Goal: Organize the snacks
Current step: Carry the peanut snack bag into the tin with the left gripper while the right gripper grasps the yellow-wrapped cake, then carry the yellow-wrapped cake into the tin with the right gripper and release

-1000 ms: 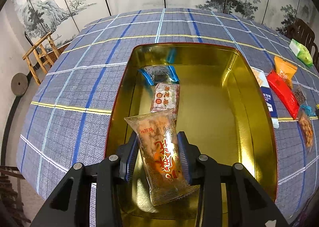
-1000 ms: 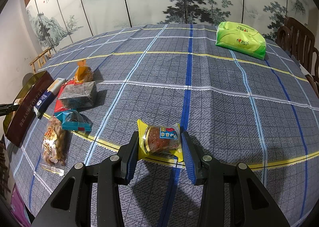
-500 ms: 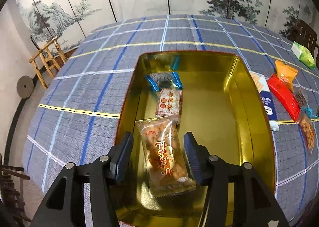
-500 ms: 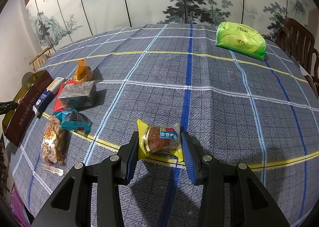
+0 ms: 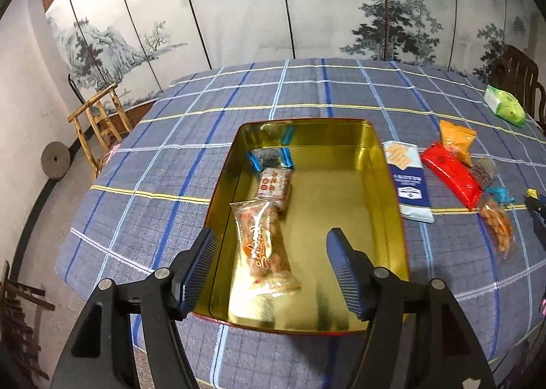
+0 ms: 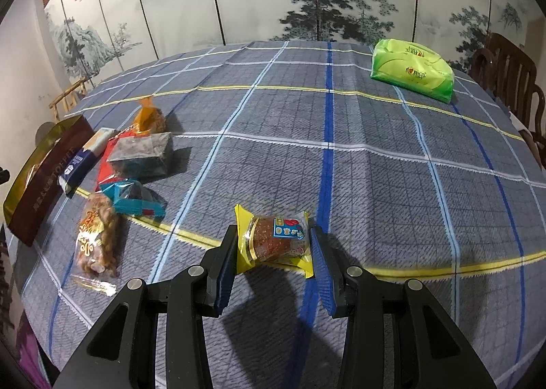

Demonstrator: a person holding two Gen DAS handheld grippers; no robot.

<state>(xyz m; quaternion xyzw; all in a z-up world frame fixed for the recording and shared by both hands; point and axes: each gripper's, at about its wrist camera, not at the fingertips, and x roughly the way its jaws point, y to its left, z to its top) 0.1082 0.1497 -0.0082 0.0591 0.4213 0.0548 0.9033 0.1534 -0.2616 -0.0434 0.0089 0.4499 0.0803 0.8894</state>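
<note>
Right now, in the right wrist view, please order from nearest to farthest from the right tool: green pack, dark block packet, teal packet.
1. Teal packet, left of the right tool.
2. Dark block packet, farther back on the left.
3. Green pack, far right corner.

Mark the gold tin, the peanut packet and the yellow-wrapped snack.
gold tin [image 5: 387, 163], left wrist view, right wall.
peanut packet [image 5: 261, 245], left wrist view, middle.
yellow-wrapped snack [image 6: 278, 240], right wrist view, clear window.

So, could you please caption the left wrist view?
Left gripper opening above clear peanut packet lying in gold rectangular tin.
</note>
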